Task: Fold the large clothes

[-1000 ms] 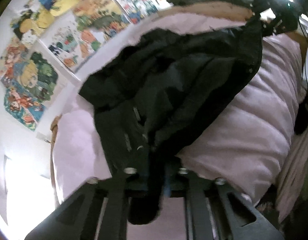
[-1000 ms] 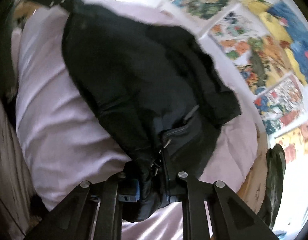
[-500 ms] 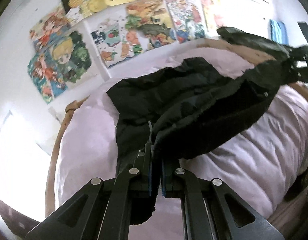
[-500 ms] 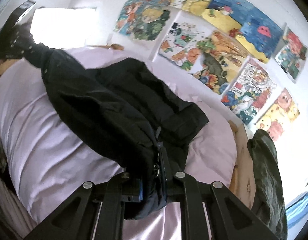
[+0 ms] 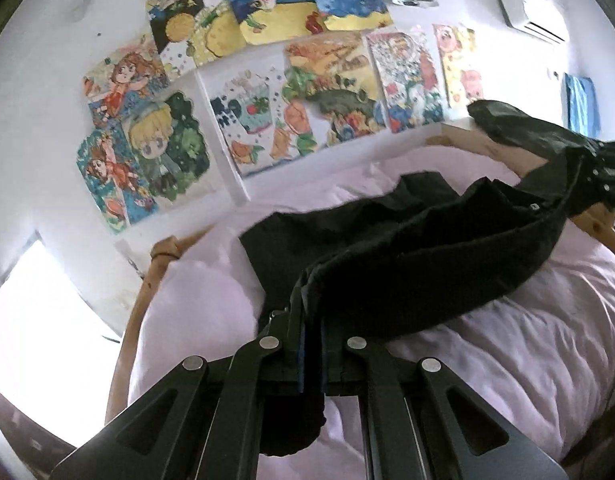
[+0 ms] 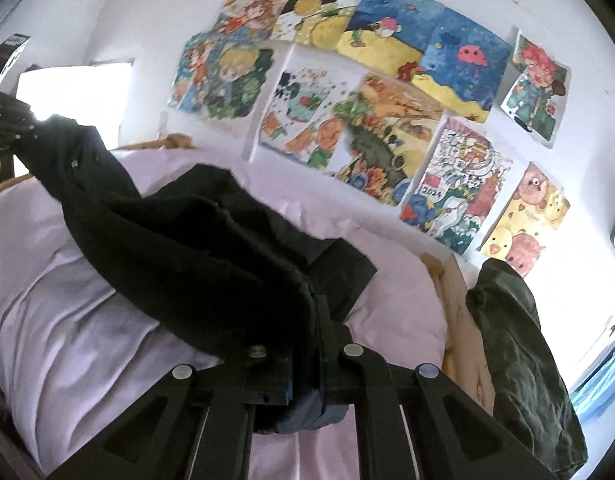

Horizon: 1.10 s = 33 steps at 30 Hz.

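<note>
The left tool (image 5: 311, 332) is pressed together on one end of the black garment's (image 5: 427, 264) top edge. From there the cloth runs as a taut band off to the right tool (image 6: 313, 336), which pinches the other end of that same edge. So the garment's long axis lies straight between the two tools, and neither is nearer to it. Below that held edge the rest of the cloth trails down and away onto the pink bed (image 5: 507, 352), its far part resting flat toward the wall of drawings (image 6: 347, 100). I judge the coming move hinges on carrying this edge toward that far part.
</note>
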Tool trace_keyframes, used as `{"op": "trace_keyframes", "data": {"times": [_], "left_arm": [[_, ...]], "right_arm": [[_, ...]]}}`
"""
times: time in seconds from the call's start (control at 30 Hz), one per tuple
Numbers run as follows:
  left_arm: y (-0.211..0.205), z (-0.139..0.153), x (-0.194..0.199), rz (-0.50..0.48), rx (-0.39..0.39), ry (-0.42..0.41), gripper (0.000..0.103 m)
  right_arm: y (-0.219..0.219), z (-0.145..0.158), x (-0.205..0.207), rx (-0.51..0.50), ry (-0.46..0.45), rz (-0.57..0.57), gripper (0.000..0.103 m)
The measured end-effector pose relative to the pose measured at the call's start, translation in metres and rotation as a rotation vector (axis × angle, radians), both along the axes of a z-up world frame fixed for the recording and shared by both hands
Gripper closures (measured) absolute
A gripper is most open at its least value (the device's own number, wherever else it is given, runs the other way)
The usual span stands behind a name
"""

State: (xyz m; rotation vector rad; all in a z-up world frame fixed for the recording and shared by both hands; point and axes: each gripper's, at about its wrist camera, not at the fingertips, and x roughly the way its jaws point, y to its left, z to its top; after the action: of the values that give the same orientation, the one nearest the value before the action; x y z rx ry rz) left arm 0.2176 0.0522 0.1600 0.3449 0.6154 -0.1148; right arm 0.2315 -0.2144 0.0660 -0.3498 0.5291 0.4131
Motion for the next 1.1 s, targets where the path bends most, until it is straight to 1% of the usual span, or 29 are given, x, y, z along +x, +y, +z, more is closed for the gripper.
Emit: {"op": "trace_keyframes", "data": {"times": [0.17, 0.27, 0.37, 0.43, 0.5, 0.6, 0.67, 0.73, 0.9, 0.97, 1.1], "left_arm": [[0.002, 0.004, 0.032, 0.021, 0.006, -0.039, 0.100], [0.006, 0.005, 0.052, 0.032, -0.015, -0.057, 0.100], [0.008, 0.007, 0.073, 0.048, -0.020, -0.084, 0.100], [0.008, 0.008, 0.085, 0.059, -0.019, -0.095, 0.100], [0.007, 0.007, 0.094, 0.077, -0.005, -0.128, 0.100], [0.002, -0.002, 0.114, 0.102, 0.052, -0.191, 0.100], [0.003, -0.009, 0.131, 0.116, 0.057, -0.208, 0.100], [0.006, -0.016, 0.149, 0.127, 0.060, -0.223, 0.100], [0.013, -0.031, 0.196, 0.157, 0.029, -0.245, 0.100], [0.014, -0.036, 0.213, 0.164, 0.030, -0.252, 0.100], [0.014, -0.049, 0.243, 0.184, 0.006, -0.237, 0.100]], "right_arm": [[0.003, -0.001, 0.027, 0.001, -0.036, -0.013, 0.096], [0.001, 0.001, 0.049, 0.011, -0.039, -0.027, 0.096], [0.003, 0.002, 0.065, 0.010, -0.053, -0.033, 0.096], [0.004, 0.004, 0.078, 0.013, -0.060, -0.038, 0.096], [0.007, 0.004, 0.093, 0.011, -0.067, -0.048, 0.096], [0.015, 0.003, 0.113, -0.019, -0.085, -0.059, 0.096], [0.021, 0.001, 0.131, -0.045, -0.088, -0.065, 0.096], [0.025, -0.002, 0.147, -0.049, -0.101, -0.075, 0.096], [0.030, -0.017, 0.190, -0.011, -0.124, -0.112, 0.096], [0.031, -0.024, 0.209, -0.002, -0.124, -0.128, 0.096], [0.034, -0.043, 0.244, 0.017, -0.088, -0.163, 0.096]]}}
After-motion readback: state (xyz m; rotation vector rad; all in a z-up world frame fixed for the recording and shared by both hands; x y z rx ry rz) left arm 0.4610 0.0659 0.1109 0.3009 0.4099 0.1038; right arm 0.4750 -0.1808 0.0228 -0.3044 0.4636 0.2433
